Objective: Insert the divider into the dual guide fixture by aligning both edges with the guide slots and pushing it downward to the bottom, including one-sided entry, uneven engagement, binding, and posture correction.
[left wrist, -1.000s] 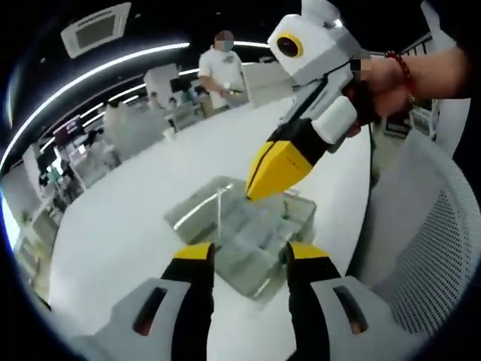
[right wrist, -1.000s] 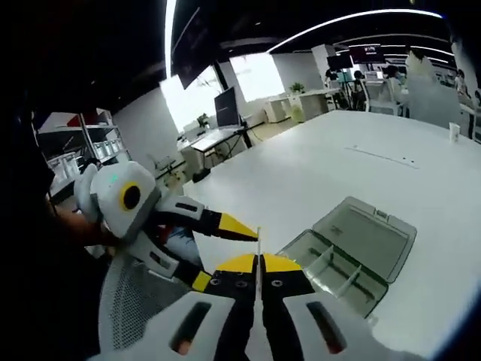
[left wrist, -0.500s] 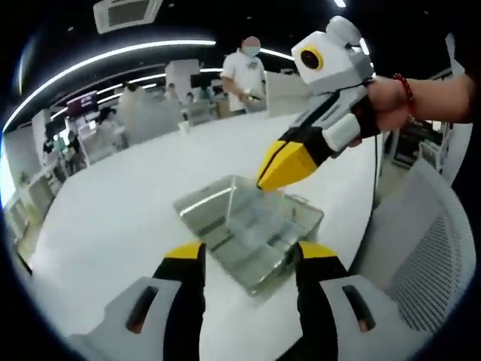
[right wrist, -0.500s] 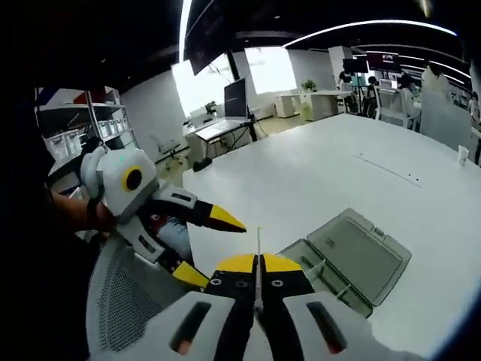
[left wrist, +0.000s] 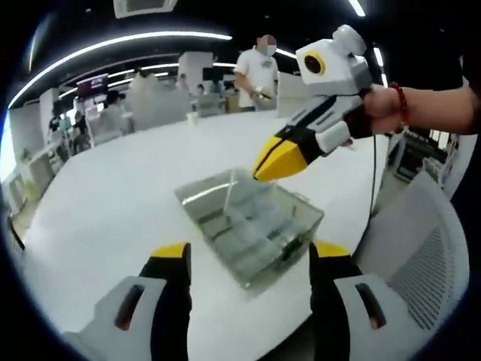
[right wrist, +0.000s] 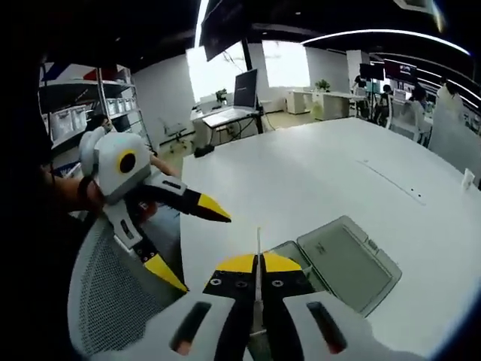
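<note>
Right gripper has its jaws clamped tight on a thin clear divider, which sticks up as a narrow upright strip between the yellow tips in the right gripper view; it is held in the air above the near corner of the box, not in any slot. In the left gripper view the same gripper comes in from the right, held by a hand with a red bead bracelet, its yellow tips pinched together and pointing down just over the far edge of the box; the divider itself is too thin to make out there. The box is a clear plastic compartment case lying open on the white table, near the table's edge, with its flat lid folded out beside the tray; inner partitions are visible, but the guide slots cannot be told apart. Left gripper has its jaws spread wide apart, gripping nothing, hovering on the near side of the box; in the right gripper view it appears at left, jaws splayed, over a mesh chair back. A second mesh chair sits by the table edge. A person in a white shirt stands at the far side of the room.
</note>
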Motion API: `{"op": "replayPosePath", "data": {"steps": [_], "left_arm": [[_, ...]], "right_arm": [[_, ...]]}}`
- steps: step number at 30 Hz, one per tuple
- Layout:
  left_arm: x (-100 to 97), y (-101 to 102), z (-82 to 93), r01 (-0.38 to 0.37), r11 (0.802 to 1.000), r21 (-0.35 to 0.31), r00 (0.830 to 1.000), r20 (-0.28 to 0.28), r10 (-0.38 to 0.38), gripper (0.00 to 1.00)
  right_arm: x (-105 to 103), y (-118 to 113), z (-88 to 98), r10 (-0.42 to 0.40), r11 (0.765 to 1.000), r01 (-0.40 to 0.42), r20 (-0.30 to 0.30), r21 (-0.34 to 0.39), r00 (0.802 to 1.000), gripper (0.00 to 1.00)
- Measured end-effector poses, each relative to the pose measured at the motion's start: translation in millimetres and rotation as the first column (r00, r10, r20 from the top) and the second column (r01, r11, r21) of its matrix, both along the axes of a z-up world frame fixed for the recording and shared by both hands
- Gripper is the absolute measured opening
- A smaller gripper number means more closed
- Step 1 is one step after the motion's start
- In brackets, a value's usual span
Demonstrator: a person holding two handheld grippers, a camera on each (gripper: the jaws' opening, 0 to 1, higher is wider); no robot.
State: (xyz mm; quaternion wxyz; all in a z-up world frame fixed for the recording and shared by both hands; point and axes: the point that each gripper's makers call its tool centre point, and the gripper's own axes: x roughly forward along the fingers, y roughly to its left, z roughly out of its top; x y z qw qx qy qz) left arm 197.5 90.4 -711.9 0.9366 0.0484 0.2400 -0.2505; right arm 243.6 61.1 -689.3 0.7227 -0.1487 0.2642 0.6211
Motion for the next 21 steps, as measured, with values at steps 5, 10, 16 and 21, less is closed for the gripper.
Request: {"op": "replayPosePath", "data": {"steps": [5,10,16,21], "left_arm": [[-0.5,-2.4,-2.6,-0.002,1.0,-0.008,1.0,-0.012,0.002,0.74],[-0.7,-7.5,-1.5,0.005,1.0,-0.02,1.0,-0.007,-0.005,0.79],[1.1,-8.8,2.3,-0.02,0.998,-0.054,1.0,-0.001,0.02,0.84],[0.7,-8.8,2.1,-0.015,0.999,-0.052,1.0,0.002,0.015,0.91]], "right_arm": [[-1.3,3.5,-0.5,0.043,0.999,-0.043,0.028,-0.003,0.999,0.0],[-0.4,8.7,-0.2,0.061,0.998,-0.061,0.026,0.007,0.998,0.0],[1.2,11.6,-6.1,0.105,0.994,-0.104,0.064,-0.019,0.992,0.0],[3.1,11.2,-10.5,0.114,0.993,-0.112,0.064,-0.029,0.991,0.0]]}}
